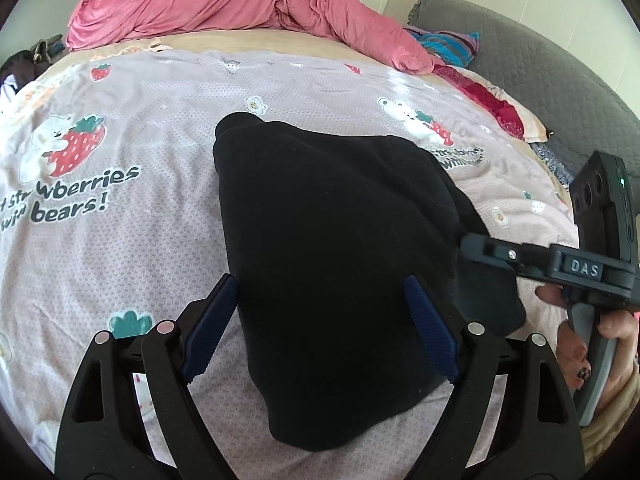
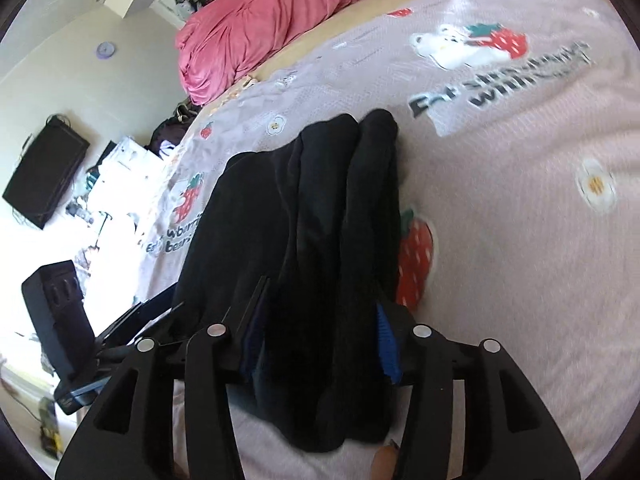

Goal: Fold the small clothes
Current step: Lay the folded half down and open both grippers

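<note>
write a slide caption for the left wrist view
Open left gripper straddles a black garment on the strawberry-bear bedsheet, right gripper at its right edge.

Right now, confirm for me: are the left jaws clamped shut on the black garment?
No: in the left wrist view the left gripper stands wide open, its jaws apart on either side of the black garment.
</note>
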Demonstrator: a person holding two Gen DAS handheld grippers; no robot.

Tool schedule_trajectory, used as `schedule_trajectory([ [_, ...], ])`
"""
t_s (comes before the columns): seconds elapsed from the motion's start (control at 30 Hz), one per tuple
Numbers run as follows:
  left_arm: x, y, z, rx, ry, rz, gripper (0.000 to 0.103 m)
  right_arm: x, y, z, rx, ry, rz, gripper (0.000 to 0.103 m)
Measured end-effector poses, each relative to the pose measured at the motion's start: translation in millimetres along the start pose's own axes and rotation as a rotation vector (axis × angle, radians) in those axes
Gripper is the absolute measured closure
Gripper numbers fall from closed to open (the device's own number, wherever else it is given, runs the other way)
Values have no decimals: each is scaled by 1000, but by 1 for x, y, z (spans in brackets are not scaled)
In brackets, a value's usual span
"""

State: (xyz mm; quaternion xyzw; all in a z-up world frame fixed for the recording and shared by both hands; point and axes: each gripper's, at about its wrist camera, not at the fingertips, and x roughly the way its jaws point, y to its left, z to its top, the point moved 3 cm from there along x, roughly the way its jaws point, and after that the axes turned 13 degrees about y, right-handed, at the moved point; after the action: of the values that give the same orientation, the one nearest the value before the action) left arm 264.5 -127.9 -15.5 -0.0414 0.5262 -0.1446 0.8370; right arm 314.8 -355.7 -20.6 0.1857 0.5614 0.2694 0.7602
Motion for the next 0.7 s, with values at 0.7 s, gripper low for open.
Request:
schedule_trajectory([
  [0.7,-4,3,-29,-38,28,-46,29,-11,25,-33,-59,-16,-235,58],
])
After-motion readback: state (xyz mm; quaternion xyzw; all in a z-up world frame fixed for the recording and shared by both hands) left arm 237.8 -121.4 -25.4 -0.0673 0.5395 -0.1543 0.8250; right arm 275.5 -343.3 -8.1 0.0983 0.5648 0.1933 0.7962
